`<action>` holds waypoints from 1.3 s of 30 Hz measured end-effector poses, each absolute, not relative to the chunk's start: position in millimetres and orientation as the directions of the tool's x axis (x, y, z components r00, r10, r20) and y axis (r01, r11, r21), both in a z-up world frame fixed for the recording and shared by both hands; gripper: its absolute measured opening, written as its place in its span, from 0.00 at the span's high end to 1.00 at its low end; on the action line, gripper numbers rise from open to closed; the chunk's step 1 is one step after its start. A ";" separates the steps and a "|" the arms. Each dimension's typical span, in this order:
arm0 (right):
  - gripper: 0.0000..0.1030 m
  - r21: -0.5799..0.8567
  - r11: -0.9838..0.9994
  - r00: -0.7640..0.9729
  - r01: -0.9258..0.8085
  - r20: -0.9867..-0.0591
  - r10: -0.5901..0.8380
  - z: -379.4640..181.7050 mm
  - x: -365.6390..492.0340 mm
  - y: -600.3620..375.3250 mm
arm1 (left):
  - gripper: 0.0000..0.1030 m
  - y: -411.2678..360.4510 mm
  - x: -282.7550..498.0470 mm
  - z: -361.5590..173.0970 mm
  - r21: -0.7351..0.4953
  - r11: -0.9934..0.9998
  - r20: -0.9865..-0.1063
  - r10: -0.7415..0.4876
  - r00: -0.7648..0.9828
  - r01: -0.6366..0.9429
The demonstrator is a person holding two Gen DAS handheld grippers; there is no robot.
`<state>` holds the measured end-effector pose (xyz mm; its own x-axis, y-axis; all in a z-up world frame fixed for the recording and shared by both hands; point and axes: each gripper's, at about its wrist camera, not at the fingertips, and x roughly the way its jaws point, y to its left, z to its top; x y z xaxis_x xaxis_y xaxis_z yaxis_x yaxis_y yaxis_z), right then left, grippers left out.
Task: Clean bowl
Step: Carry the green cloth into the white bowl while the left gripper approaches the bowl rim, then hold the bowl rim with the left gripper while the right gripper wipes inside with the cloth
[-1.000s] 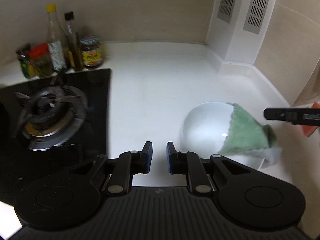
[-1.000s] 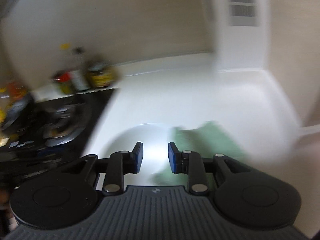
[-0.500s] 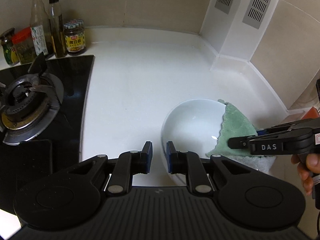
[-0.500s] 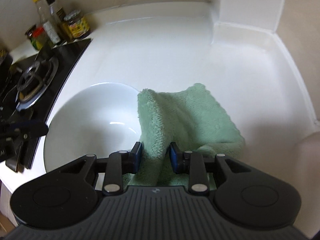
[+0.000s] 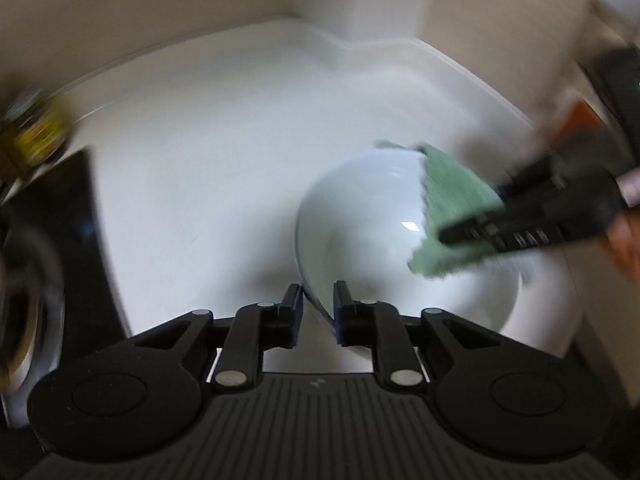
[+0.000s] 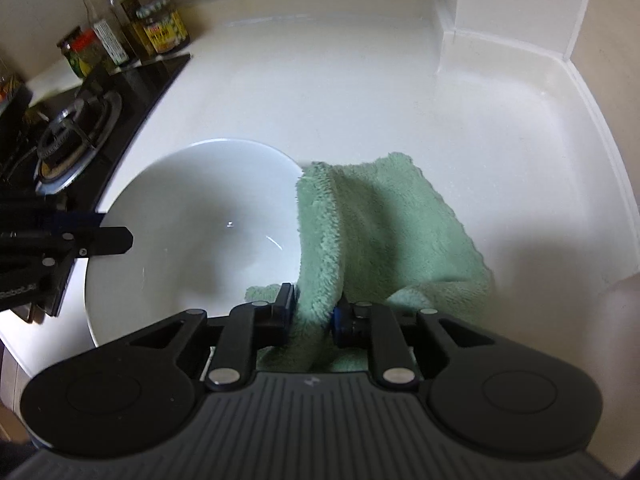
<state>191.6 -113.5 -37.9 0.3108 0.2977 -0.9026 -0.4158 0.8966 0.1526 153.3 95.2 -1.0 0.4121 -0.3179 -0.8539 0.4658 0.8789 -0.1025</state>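
Bowl (image 5: 360, 216) rim is seen between the opening fingers of the left gripper (image 5: 316, 304), untouched by either pad; the green cloth (image 5: 452, 208) drapes its far side on the white worktop (image 5: 208, 152). The surroundings are blurred. In the right view, the closing right gripper (image 6: 312, 308) is pinched on a cloth fold; the hob (image 6: 68, 136) and bottles (image 6: 120, 32) are seen left.

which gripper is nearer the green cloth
Right. The right gripper is closing on a fold of the green cloth; the left gripper straddles the white bowl's opposite rim.
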 end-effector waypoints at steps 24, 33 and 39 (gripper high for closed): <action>0.83 0.103 0.927 0.378 -0.361 -0.892 0.247 -30.6 210.3 -85.1 | 0.94 98.4 192.9 -31.6 -0.122 0.891 -0.822 -0.338 0.458 0.438; 0.85 0.106 0.851 0.250 -0.515 -0.931 0.267 -34.0 175.3 -91.7 | 0.93 68.1 217.8 -29.0 -0.007 0.680 -0.875 -0.359 0.324 0.733; 0.79 -0.021 0.656 0.227 -0.754 -0.946 0.230 -35.5 198.2 -70.7 | 0.92 60.9 227.1 -28.9 0.006 0.638 -0.883 -0.357 0.304 0.770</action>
